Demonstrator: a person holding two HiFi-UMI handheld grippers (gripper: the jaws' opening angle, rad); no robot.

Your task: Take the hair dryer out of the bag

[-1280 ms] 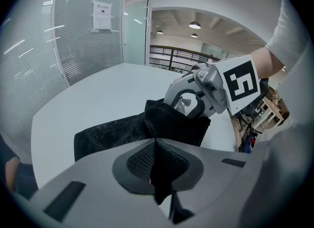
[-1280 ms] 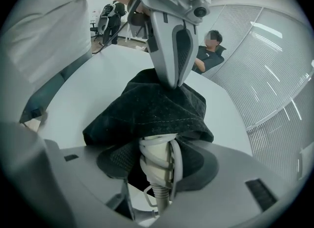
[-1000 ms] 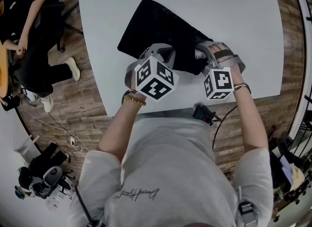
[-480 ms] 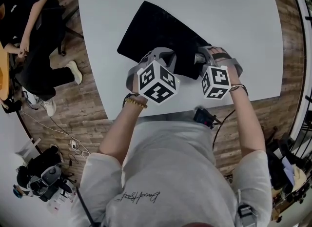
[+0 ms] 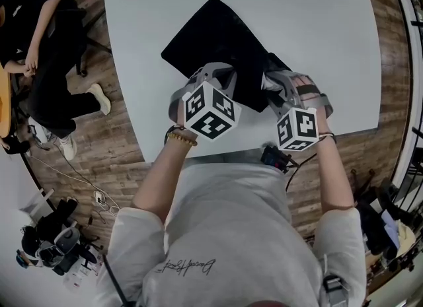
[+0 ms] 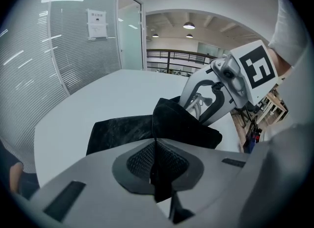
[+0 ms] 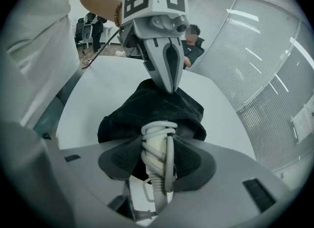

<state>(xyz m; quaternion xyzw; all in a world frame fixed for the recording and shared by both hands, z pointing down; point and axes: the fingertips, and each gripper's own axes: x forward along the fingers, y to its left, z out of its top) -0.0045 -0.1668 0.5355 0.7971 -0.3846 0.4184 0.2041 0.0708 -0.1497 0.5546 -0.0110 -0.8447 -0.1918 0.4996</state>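
- A black fabric bag [image 5: 221, 41] lies on the white bench [image 5: 317, 15]. Its far end is flat, and its near, open end is bunched up between the two grippers.
- The left gripper [image 6: 156, 146] has its fingers [image 6: 132, 161] together, clamped on a fold of the bag's rim. A strip of black cloth runs down the seam between the pads.
- The fingers [image 7: 117, 161] of the right gripper [image 7: 158, 136] are closing on the white handle of the hair dryer [image 7: 156, 156]. The handle has its cord wound round it and fills the gap, touching both pads.
- Only that handle, the coiled cord and the ribbed cord sleeve at its near end show. The dryer's body is hidden inside the bag's mouth, so its shape cannot be made out.
- In the head view the marker cubes and the person's hands cover both sets of fingertips and the bag's opening. The dryer cannot be picked out for certain there.
- The left gripper view shows the right gripper just beside the raised fold of cloth, but the cloth hides that gripper's tips.
- A small black device [image 5: 276, 157] with a cable sits at the bench's near edge, too small to identify.
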